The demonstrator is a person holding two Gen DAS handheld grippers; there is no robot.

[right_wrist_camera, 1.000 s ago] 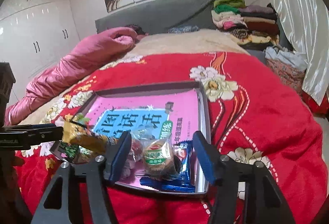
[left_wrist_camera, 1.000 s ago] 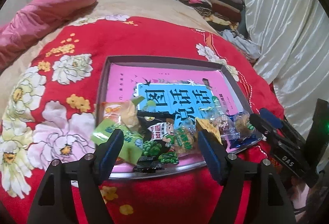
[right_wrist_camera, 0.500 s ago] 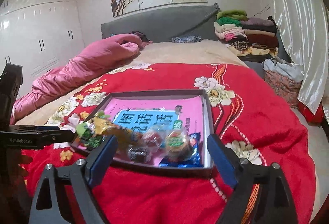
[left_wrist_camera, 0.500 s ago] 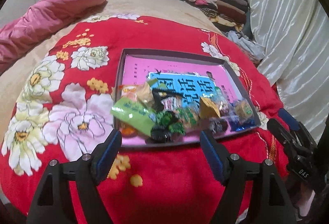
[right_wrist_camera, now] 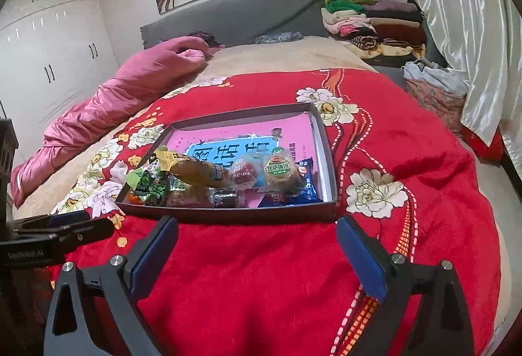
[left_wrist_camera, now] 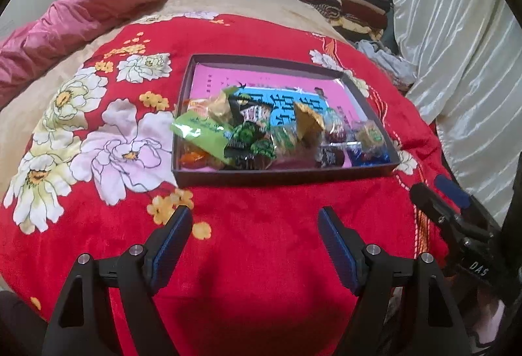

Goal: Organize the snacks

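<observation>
Snacks (left_wrist_camera: 261, 134) heaped in the tray (left_wrist_camera: 287, 176) on the bed.
Both tongs near the tray, empty: left tongs (left_wrist_camera: 254, 235) apart, right tongs (right_wrist_camera: 257, 245) opening; only the right view shows wardrobes (right_wrist_camera: 49, 39).

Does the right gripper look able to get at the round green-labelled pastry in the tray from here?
Probably yes. The right gripper, jaws opening and empty, hangs short of the tray; the pastry lies on top near the low front wall, uncovered.
</observation>
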